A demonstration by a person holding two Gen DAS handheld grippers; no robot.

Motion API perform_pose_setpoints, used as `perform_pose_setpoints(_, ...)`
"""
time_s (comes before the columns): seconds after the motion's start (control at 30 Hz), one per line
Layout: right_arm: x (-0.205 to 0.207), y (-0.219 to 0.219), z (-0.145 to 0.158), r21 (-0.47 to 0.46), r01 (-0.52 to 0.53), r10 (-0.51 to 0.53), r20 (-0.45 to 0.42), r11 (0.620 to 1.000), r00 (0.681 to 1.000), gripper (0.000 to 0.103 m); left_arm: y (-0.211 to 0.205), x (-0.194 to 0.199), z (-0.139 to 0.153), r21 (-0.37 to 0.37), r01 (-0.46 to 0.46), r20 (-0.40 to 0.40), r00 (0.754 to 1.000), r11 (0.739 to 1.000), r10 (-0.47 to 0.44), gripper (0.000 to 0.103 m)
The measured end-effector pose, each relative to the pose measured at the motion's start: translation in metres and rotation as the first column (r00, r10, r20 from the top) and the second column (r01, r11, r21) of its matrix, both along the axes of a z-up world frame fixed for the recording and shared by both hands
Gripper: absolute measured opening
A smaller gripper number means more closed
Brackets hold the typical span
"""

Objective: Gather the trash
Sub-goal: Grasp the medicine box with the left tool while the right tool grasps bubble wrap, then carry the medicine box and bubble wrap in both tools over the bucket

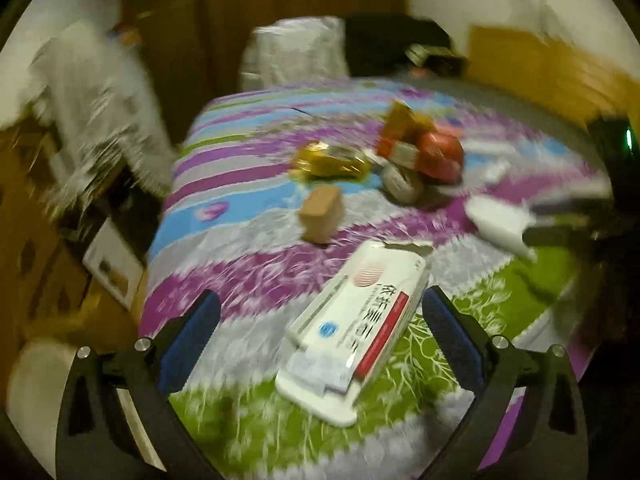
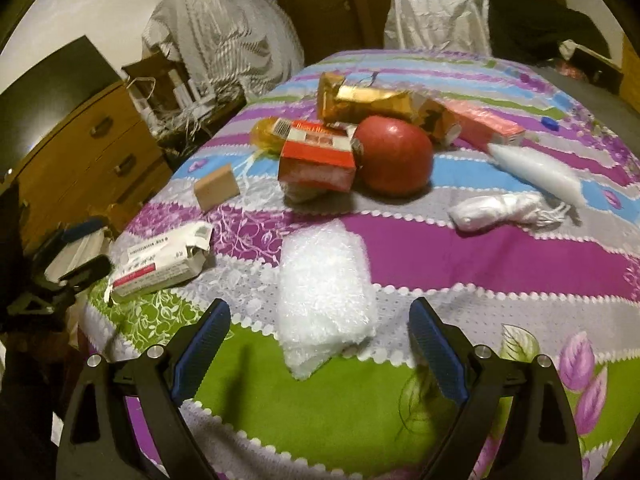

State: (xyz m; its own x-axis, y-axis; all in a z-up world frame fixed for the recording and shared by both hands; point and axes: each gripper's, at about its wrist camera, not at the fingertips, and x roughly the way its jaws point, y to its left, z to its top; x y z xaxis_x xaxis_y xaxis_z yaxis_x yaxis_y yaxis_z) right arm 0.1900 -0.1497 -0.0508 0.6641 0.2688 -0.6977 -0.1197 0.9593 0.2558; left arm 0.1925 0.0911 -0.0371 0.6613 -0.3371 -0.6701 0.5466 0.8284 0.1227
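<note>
Trash lies scattered on a bed with a striped purple, blue and green cover. My left gripper is open, low over the cover. A white medicine box with a red stripe lies between its blue pads, touching neither. My right gripper is open too, and a wad of bubble wrap lies between its fingertips. Farther back sit a red-and-white carton, a red round object, a gold wrapper, a pink box, a small brown box and white plastic bags.
A wooden dresser and an open carton of cords stand left of the bed, close to its edge. A pale covered shape and dark clutter sit at the far end. The left wrist view is motion-blurred.
</note>
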Motion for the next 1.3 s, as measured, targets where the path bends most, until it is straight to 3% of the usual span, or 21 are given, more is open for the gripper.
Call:
perform_pose_setpoints(0.07, 0.003, 0.002, -0.001, -0.009, -0.027, 0.027, 0.001, 1.0, 1.0, 0.091, -0.01, 0.013, -0.007, 0.043, 0.039, -0.02, 0.999, 0.998, -0.038, 0.097)
perform_pose_setpoints(0.17, 0.011, 0.005, -0.004, -0.081, -0.027, 0.027, 0.001, 0.996, 1.0, 0.091, -0.017, 0.034, -0.025, 0.054, 0.061, -0.115, 0.992, 0.997, -0.054, 0.097)
perform_pose_setpoints(0.23, 0.018, 0.007, -0.007, -0.102, -0.037, 0.037, 0.001, 0.994, 0.999, 0.088, -0.022, 0.035, -0.037, 0.06, 0.118, -0.162, 0.981, 0.991, -0.107, 0.09)
perform_pose_setpoints(0.27, 0.021, 0.009, -0.009, -0.108, -0.047, 0.047, -0.006, 0.993, 0.999, 0.078, -0.026, 0.033, -0.041, 0.075, 0.137, -0.175, 0.977, 0.988, -0.123, 0.079)
perform_pose_setpoints(0.3, 0.022, 0.012, -0.012, -0.115, -0.058, 0.057, -0.01, 0.992, 0.998, 0.073, -0.029, 0.028, -0.041, 0.09, 0.146, -0.161, 0.978, 0.985, -0.13, 0.075)
perform_pose_setpoints(0.4, 0.02, 0.015, -0.018, -0.13, -0.056, 0.058, 0.007, 0.99, 0.998, 0.055, -0.032, 0.018, -0.042, 0.096, 0.139, -0.138, 0.983, 0.986, -0.125, 0.067)
perform_pose_setpoints(0.43, 0.018, 0.012, -0.018, -0.114, -0.052, 0.054, 0.018, 0.992, 0.998, 0.054, -0.032, 0.016, -0.042, 0.09, 0.128, -0.133, 0.984, 0.988, -0.115, 0.065)
perform_pose_setpoints(0.57, 0.011, 0.001, -0.014, -0.058, -0.013, 0.016, 0.057, 0.998, 0.998, 0.054, -0.031, 0.0, -0.04, 0.071, 0.063, -0.127, 0.991, 0.995, -0.053, 0.056)
perform_pose_setpoints(0.83, -0.026, 0.002, -0.006, -0.028, -0.009, 0.012, 0.079, 1.0, 0.997, 0.054, -0.03, -0.042, -0.027, 0.024, -0.125, -0.168, 0.978, 0.992, 0.127, 0.054)
perform_pose_setpoints(1.1, -0.062, -0.001, -0.001, 0.015, -0.012, 0.011, 0.075, 1.0, 0.997, 0.053, -0.027, -0.063, -0.02, -0.024, -0.345, -0.199, 0.922, 0.938, 0.333, 0.053)
perform_pose_setpoints(1.17, -0.068, 0.0, -0.002, 0.01, -0.005, 0.005, 0.072, 1.0, 0.997, 0.053, -0.027, -0.064, -0.019, 0.006, -0.403, -0.191, 0.898, 0.915, 0.397, 0.053)
perform_pose_setpoints(1.3, -0.076, -0.004, -0.005, 0.036, 0.017, -0.019, 0.046, 0.999, 0.999, 0.053, -0.032, -0.072, -0.011, 0.028, -0.46, -0.172, 0.873, 0.888, 0.457, 0.053)
